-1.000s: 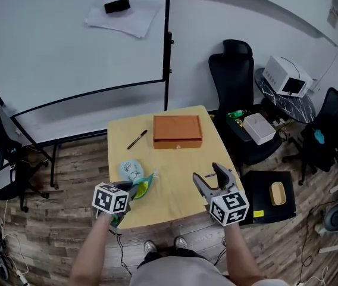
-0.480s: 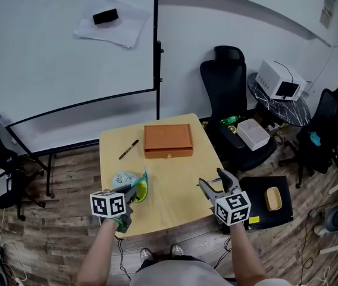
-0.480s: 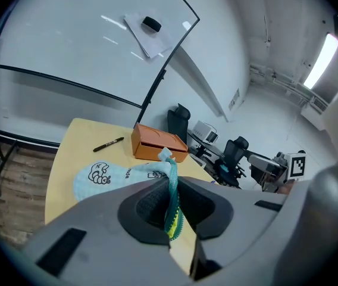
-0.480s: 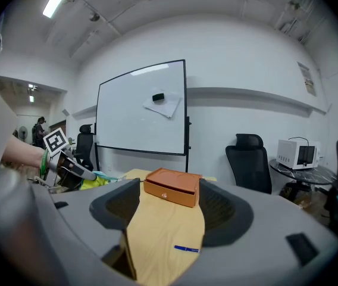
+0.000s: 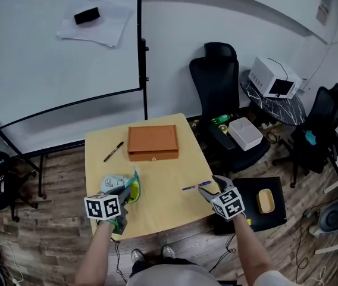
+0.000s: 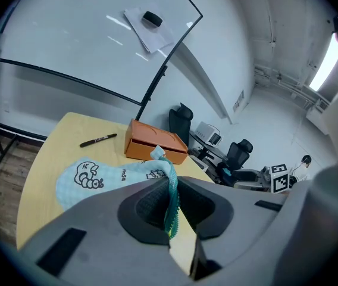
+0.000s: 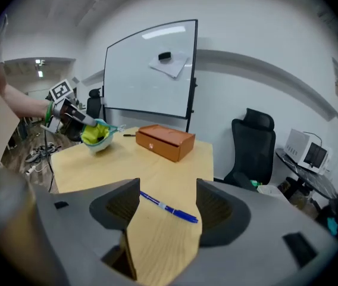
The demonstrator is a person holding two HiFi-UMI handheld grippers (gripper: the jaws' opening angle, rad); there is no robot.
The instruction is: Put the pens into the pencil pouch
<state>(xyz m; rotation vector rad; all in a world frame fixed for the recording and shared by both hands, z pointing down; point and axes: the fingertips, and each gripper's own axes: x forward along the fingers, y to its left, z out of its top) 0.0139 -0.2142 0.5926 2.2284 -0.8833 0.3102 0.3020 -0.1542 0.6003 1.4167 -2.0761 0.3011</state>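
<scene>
A light blue pencil pouch [image 5: 116, 185] with a teal zipper and yellow lining lies on the wooden table's left front; its printed side [image 6: 112, 178] shows in the left gripper view. My left gripper [image 5: 125, 193] is shut on the pouch's zipper edge [image 6: 170, 195], holding its mouth up. A blue pen [image 5: 196, 186] lies near the table's right edge, and in the right gripper view the pen [image 7: 168, 208] sits on the wood just ahead of the jaws. My right gripper [image 5: 212, 187] is open, close to the pen's end. A black marker [image 5: 113, 151] lies at the far left of the table.
An orange wooden box [image 5: 152, 142] stands at the table's [image 5: 163, 198] far middle. A whiteboard [image 5: 50, 52] stands behind the table. Black office chairs [image 5: 215, 85] and a white box [image 5: 245, 133] are to the right; a dark stool with a yellow thing [image 5: 263, 200] sits by the right front corner.
My right gripper has moved to the table's right edge, up to the blue pen. The left gripper keeps its hold on the pouch. The head camera has shifted.
</scene>
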